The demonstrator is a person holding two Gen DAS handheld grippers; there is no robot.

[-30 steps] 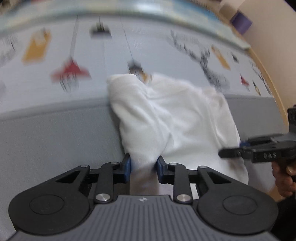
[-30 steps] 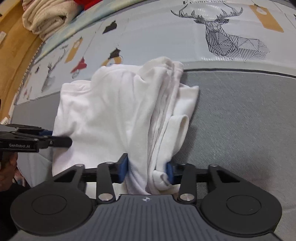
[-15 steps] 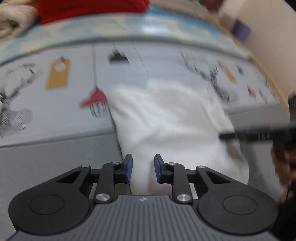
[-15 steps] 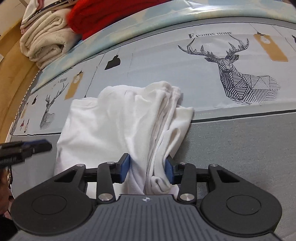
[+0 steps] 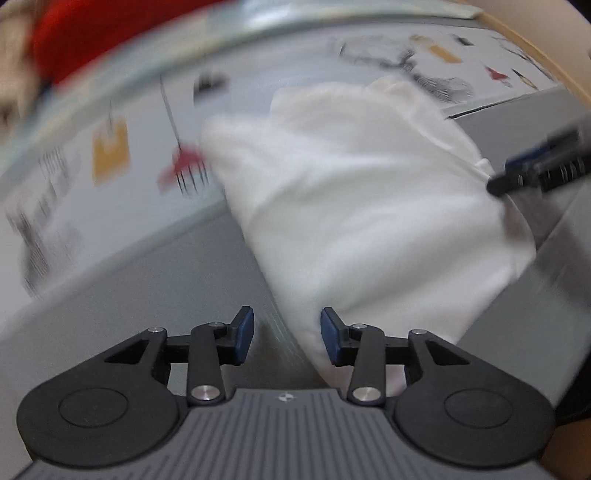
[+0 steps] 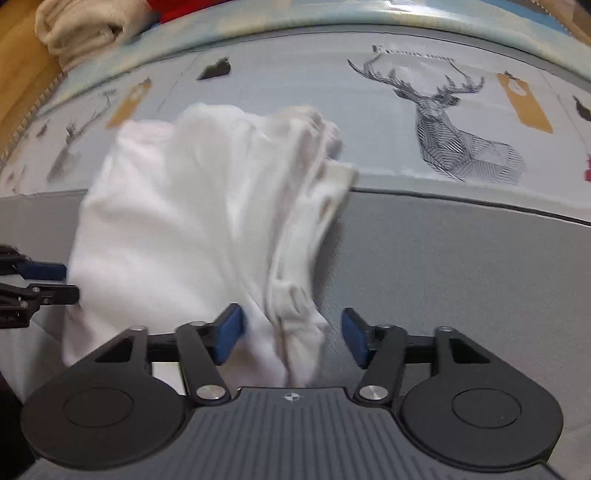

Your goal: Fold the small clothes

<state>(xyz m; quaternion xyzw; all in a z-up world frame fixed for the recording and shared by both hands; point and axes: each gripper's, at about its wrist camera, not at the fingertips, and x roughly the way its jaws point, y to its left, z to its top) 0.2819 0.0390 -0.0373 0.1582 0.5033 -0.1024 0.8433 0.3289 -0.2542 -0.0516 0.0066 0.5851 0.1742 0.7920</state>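
Observation:
A white small garment (image 5: 362,206) lies folded over on the grey and deer-print cover; it also shows in the right wrist view (image 6: 192,229). My left gripper (image 5: 287,338) is open, its jaws apart at the garment's near left corner, holding nothing. My right gripper (image 6: 291,338) is open too, with the garment's bunched right edge (image 6: 299,321) lying loose between its jaws. The right gripper's fingers (image 5: 535,173) show at the garment's right side in the left wrist view. The left gripper's fingers (image 6: 40,284) show at the garment's left side in the right wrist view.
The cover has a grey band (image 6: 461,266) near me and a pale deer-print part (image 6: 454,125) behind. Folded beige (image 6: 88,29) and red (image 5: 103,40) clothes are stacked at the back. A wooden edge (image 6: 22,81) runs along the left.
Both grippers have opened and let go of the garment, which has dropped onto the cover. Both have drawn back a little; the left has shifted left of the cloth.

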